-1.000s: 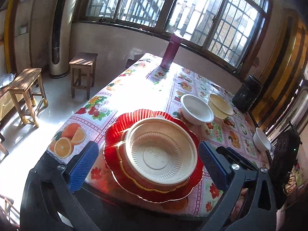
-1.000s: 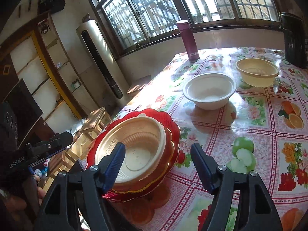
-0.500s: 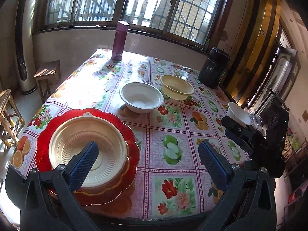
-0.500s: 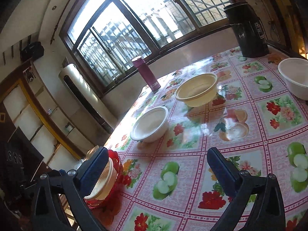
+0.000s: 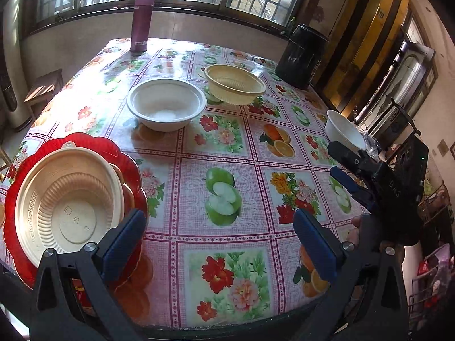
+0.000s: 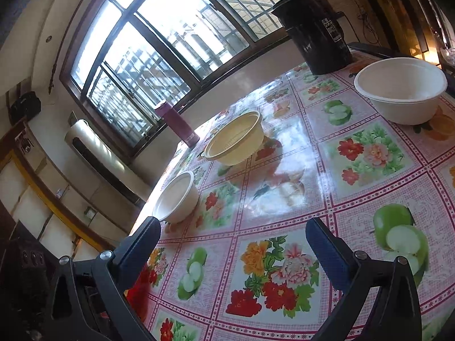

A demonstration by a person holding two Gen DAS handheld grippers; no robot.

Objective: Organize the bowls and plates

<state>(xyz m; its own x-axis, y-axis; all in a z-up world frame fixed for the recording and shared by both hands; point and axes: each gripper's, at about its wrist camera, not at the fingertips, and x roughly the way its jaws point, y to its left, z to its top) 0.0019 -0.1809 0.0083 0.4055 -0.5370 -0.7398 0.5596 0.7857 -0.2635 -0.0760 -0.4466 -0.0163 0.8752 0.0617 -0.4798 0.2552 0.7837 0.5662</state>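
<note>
Left wrist view. Left tool (image 5: 219,234) spread wide, gripping nothing, hovering over the near edge of the counter (image 5: 227,153), which wears a glossy fruit-and-flower oilcloth. Just left of the tool's left finger: red plate (image 5: 85,145) at the counter's corner, a cream bowl (image 5: 66,201) nested on it. Ahead and slightly left, a white bowl (image 5: 167,104); just beyond that and to its right, a yellow bowl (image 5: 234,84), close to it but whether touching I cannot tell. Far ahead, left: purple flask (image 5: 141,22), upright. Far ahead, right: black canister (image 5: 304,56). To the right, the right tool (image 5: 345,167) reaches in over the counter edge, with a small white bowl (image 5: 342,133) just past it. Barred windows behind; a wooden stool (image 5: 42,88) on the floor off to the left.

Right wrist view. Right tool (image 6: 233,244) also wide apart and empty, above bare oilcloth (image 6: 284,187). Small white bowl (image 6: 401,89) ahead to the right, well clear of the fingers. Yellow bowl (image 6: 234,139) straight ahead, farther off. White bowl (image 6: 177,197) just beyond the left finger. Flask (image 6: 177,123) and canister (image 6: 315,34) at the far side. Nothing lies between the fingers. A tall white appliance (image 6: 96,150) stands against the wall under the window.
</note>
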